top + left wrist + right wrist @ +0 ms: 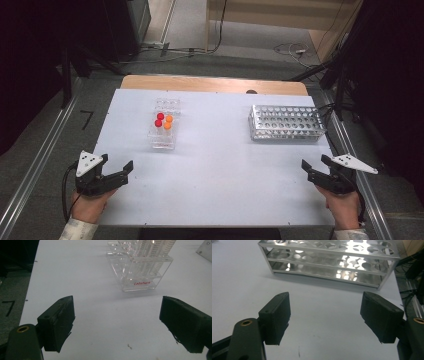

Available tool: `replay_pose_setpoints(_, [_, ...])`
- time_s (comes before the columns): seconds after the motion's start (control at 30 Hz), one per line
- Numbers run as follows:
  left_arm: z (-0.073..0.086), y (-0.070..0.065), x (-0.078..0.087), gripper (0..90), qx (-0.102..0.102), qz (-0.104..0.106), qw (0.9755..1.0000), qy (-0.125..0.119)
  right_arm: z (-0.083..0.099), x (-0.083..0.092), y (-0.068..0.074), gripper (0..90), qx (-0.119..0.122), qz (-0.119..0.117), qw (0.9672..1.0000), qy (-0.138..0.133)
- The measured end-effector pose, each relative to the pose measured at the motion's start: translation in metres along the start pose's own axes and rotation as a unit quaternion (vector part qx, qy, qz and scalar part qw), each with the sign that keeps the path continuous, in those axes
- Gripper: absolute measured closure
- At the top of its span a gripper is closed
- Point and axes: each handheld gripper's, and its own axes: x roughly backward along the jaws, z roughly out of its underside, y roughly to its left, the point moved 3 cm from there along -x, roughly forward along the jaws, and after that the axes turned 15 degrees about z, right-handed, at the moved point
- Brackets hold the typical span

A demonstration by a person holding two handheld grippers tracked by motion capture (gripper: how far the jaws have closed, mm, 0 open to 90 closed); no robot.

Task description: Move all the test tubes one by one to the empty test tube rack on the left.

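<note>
The clear acrylic tube rack [163, 131] stands left of the table's middle, holding capped tubes with red and orange tops [164, 121]; I judge those tubes light, stiff, slick-walled and breakable, best taken just below the cap, squarely, with gentle pressure; the rack itself looks light enough to slide if nudged. My left gripper [118, 171] hovers near the table's front left edge, jaws spread wide with nothing between them, aimed toward that rack [140, 267]; my right gripper [316, 168] sits at the front right, jaws equally wide and empty, facing the perforated silver metal rack [329, 261]; the white tabletop [220, 165] lies bare between.
</note>
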Motion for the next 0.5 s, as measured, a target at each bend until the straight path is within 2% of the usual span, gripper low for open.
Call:
replay_pose_setpoints(0.27, [0.006, 0.007, 0.000, 13.2, 0.001, -0.016, 0.9999, 0.007, 0.009, -0.007, -0.014, 23.2, -0.001, 0.032, 0.9993, 0.018])
replay_pose_setpoints(0.4, [0.008, 0.009, -0.002, 13.1, 0.003, -0.018, 0.9998, 0.012, 0.016, -0.014, -0.023, 23.1, -0.015, 0.044, 0.9982, 0.037])
replay_pose_setpoints(0.5, [0.009, 0.011, -0.005, 13.2, 0.002, -0.024, 0.9995, 0.019, 0.018, -0.016, -0.028, 23.1, -0.025, 0.047, 0.9977, 0.043])
